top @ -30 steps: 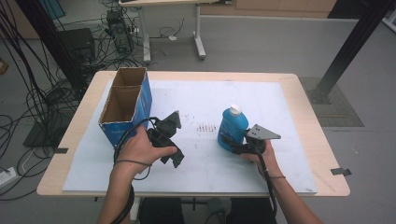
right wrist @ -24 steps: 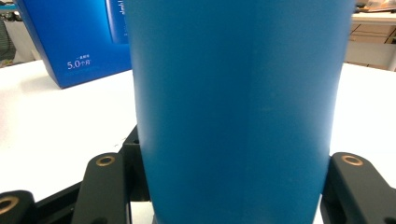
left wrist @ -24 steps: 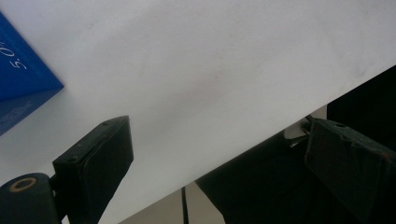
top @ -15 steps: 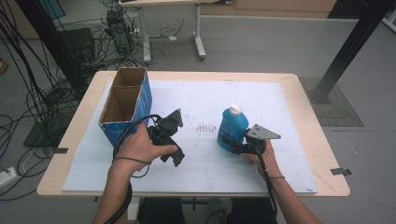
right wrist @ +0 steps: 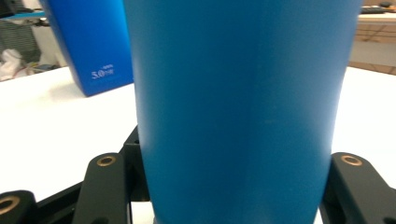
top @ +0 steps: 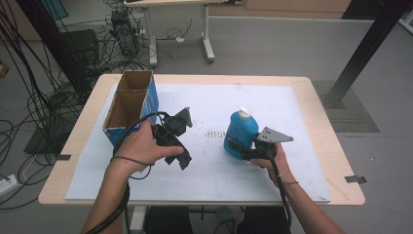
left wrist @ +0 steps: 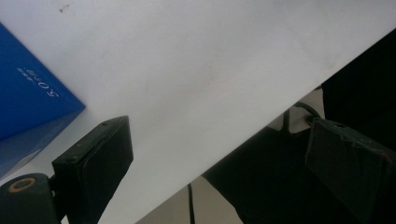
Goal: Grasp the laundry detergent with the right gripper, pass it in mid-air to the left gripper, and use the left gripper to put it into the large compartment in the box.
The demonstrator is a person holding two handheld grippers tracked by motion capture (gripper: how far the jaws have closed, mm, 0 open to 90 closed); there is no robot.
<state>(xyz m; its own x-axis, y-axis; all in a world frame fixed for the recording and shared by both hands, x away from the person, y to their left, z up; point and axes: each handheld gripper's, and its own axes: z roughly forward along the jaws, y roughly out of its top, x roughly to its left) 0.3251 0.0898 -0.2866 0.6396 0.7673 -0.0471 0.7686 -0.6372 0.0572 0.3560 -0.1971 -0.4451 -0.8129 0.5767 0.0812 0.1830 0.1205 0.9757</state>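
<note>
The blue bottle (top: 239, 134) stands upright on the white sheet (top: 292, 117), a little to the 4 o'clock side of the table's middle, its white cap (top: 245, 112) on top. The right gripper (top: 242, 152) has it: in the right gripper view the bottle's body (right wrist: 238, 107) sits between the two black jaws, which press against its lower sides. So the grasp looks made, while the bottle's base seems to rest on the sheet, not yet lifted. If the bottle is meant for the open blue box (top: 130, 105) at about 9 o'clock, the carry and the placing are all left to do; both of the box's compartments look empty from above.

The right hand (top: 272, 160) lies low at the bottle's 5 o'clock, forearm running back toward 6 o'clock, gripper level and aimed at about 10 o'clock. The left gripper (top: 185, 160) is held just beside the box, tilted down toward 5 o'clock; its jaws stand wide apart with nothing between them, over the sheet's near edge. The left hand (top: 141, 146) wraps its handle
</note>
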